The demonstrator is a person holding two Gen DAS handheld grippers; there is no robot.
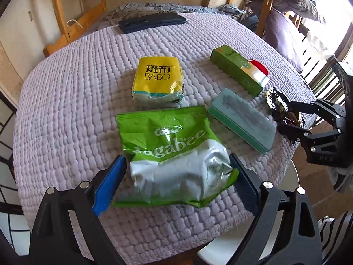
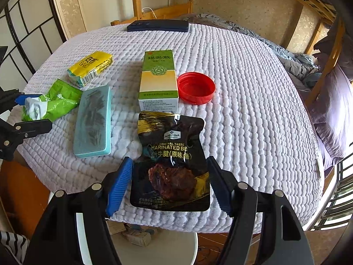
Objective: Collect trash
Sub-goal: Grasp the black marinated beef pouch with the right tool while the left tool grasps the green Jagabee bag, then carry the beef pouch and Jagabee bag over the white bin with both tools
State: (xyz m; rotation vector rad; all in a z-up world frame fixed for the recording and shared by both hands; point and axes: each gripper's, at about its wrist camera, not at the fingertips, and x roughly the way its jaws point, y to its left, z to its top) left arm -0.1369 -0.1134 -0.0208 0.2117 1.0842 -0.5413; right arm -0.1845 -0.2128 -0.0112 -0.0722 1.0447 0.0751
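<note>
A green Jagabee snack bag [image 1: 176, 154] lies on the lilac quilted table [image 1: 66, 110], between the fingers of my left gripper [image 1: 176, 176]; the jaws stand wide, one each side of the bag. It also shows in the right wrist view [image 2: 50, 106]. A black marinated beef pouch [image 2: 172, 163] lies at the table's near edge between the open fingers of my right gripper [image 2: 169, 185]. In the left wrist view the pouch [image 1: 275, 101] and right gripper [image 1: 289, 119] sit at the right.
A yellow BABO tissue pack [image 1: 157, 81], a green medicine box [image 1: 238, 70], a red lid [image 2: 196, 87], a teal case [image 1: 242, 119] and a dark flat case [image 1: 152, 22] lie on the table. A white round bin [image 2: 154, 249] stands below the table edge. Beds surround.
</note>
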